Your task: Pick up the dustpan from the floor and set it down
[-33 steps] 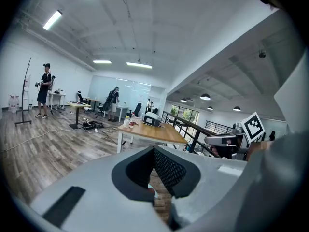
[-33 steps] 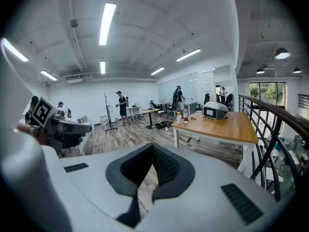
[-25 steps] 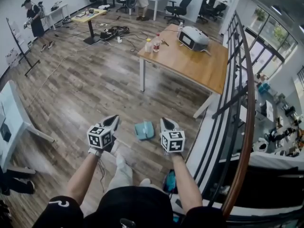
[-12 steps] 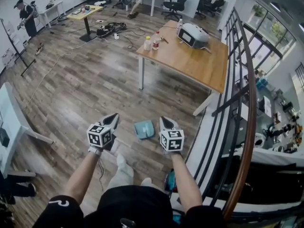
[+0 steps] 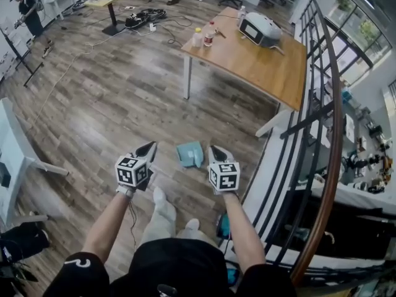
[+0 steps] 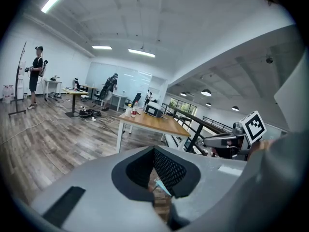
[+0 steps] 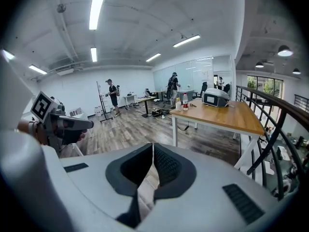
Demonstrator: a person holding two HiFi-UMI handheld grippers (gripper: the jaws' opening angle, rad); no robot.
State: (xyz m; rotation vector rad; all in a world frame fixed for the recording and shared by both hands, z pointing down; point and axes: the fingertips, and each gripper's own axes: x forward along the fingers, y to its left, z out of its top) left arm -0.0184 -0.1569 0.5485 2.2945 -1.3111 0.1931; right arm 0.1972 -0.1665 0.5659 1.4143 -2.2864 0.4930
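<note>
Clearly, dustpan (image 5: 190, 154) lies between left hand-held gripper (image 5: 150, 146) and right hand-held gripper (image 5: 213, 148).

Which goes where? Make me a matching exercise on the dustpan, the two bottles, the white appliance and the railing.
1. dustpan
2. bottles
3. white appliance
4. railing

A. far end of the wooden table
B. lying on the floor
C. running down the right side of the head view
D. left corner of the wooden table

Pairs: 1-B, 2-D, 3-A, 4-C
</note>
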